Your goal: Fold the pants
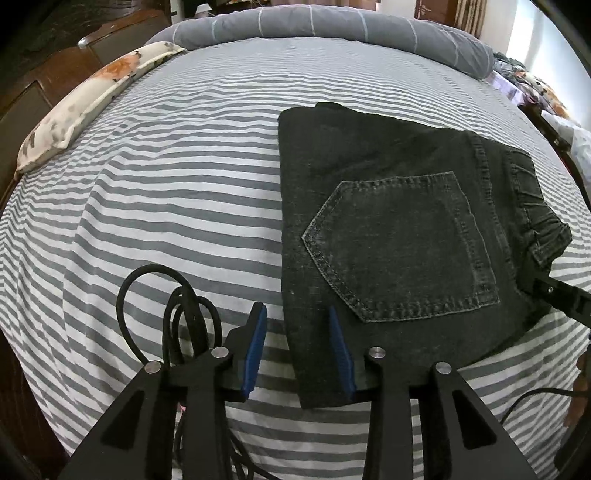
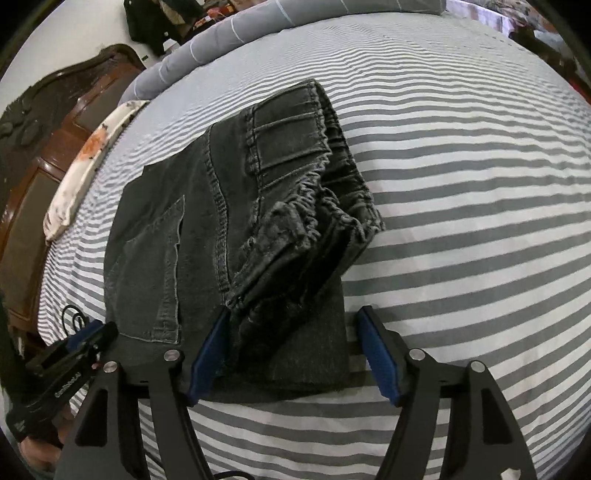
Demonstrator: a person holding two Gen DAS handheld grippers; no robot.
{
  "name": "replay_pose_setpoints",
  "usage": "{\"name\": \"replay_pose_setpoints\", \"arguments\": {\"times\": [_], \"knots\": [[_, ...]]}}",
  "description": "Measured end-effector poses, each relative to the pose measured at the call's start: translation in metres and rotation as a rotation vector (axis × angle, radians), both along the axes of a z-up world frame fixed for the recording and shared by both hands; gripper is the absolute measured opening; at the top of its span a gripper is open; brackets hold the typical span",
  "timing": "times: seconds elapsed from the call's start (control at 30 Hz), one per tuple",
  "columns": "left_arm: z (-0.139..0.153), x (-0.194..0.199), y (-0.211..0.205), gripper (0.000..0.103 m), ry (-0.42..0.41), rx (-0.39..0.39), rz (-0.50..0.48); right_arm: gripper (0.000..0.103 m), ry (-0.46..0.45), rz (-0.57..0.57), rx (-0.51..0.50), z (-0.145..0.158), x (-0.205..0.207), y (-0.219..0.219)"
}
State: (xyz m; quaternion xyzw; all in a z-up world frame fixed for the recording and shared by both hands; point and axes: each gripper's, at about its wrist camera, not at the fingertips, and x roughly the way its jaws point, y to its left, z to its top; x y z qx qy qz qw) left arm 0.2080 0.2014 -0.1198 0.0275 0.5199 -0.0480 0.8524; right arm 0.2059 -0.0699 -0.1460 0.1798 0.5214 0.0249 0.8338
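Note:
Dark grey denim pants [image 1: 399, 229] lie folded in a compact stack on the striped bed, back pocket up. My left gripper [image 1: 297, 332] is open at the stack's near left corner, its jaws either side of the edge. In the right wrist view the pants [image 2: 207, 221] show their elastic waistband [image 2: 317, 184] bunched and raised on the right side. My right gripper [image 2: 291, 328] is open, its jaws wide around the near right end of the stack. The right gripper also shows at the right edge of the left wrist view [image 1: 561, 295].
The bed has a grey and white striped sheet [image 1: 166, 206]. A floral pillow [image 1: 92, 99] lies at the far left by the wooden headboard [image 2: 48, 129]. A rolled grey duvet [image 1: 332, 26] lies along the far edge. A black cable [image 1: 173, 306] loops by the left gripper.

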Motion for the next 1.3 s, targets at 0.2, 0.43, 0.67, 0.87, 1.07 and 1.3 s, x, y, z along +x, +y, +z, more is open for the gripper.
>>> {"name": "replay_pose_setpoints", "arguments": {"times": [0.2,0.43,0.67,0.87,1.07,1.3], "knots": [[0.016,-0.013,0.007,0.046,-0.017,-0.059,0.035,0.068,-0.039,0.019,-0.060,0.020,-0.009,0.011],[0.049,-0.044,0.002,0.059,-0.095,-0.045,0.014,0.078,-0.128,0.066,-0.161,0.058,-0.039,0.033],[0.075,-0.073,0.001,0.063,-0.134,-0.028,0.026,0.086,-0.173,0.071,-0.174,0.086,-0.069,0.045],[0.090,-0.096,0.000,0.063,-0.158,-0.003,0.048,0.089,-0.180,0.036,-0.190,0.097,-0.094,0.049],[0.103,-0.120,-0.002,0.063,-0.184,0.007,0.045,0.092,-0.175,0.025,-0.215,0.105,-0.113,0.053],[0.118,-0.138,-0.006,0.063,-0.220,0.030,0.047,0.094,-0.198,0.035,-0.228,0.117,-0.128,0.057]]}}
